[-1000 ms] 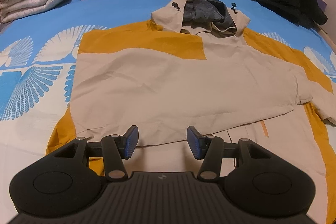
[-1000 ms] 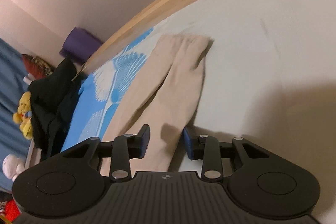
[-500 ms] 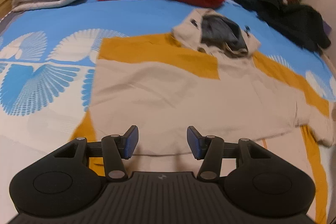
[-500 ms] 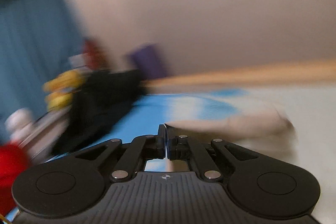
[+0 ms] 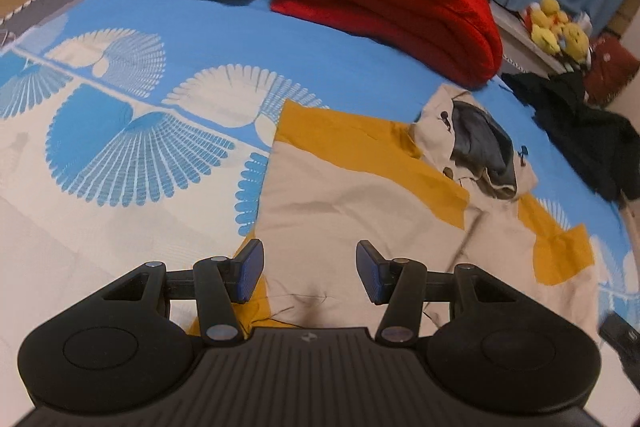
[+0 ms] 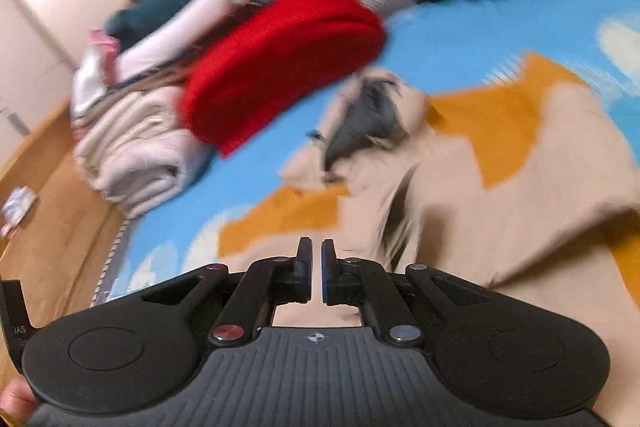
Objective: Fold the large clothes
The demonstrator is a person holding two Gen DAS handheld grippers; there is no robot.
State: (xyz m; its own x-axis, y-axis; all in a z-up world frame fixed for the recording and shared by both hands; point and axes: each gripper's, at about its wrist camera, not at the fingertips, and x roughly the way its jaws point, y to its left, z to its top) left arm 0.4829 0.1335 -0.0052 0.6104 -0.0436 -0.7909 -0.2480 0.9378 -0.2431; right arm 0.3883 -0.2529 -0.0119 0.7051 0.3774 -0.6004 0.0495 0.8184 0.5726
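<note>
Garment: beige-and-mustard hooded fabric jacket (image 5: 360, 211), spread on blue fan-print bed sheet (image 5: 132, 131)
Left hand-held gripper (image 5: 310, 271): spread, above hem
Right hand-held gripper (image 6: 316, 273): nearly pressed together, narrow gap, whether pinching fabric unclear

L gripper (image 5: 310, 271) jaws wide apart; R gripper (image 6: 316, 277) jaws nearly together.

The right gripper (image 6: 316, 275) has its jaws drawn nearly together with a thin gap, over a beige and mustard hoodie (image 6: 500, 195) spread on a blue sheet (image 6: 472, 39). The grey-lined hood (image 6: 368, 115) lies far of the gripper. A red blanket (image 6: 280, 67) and white bedding (image 6: 136, 147) are stacked far left; the view is blurred.
</note>
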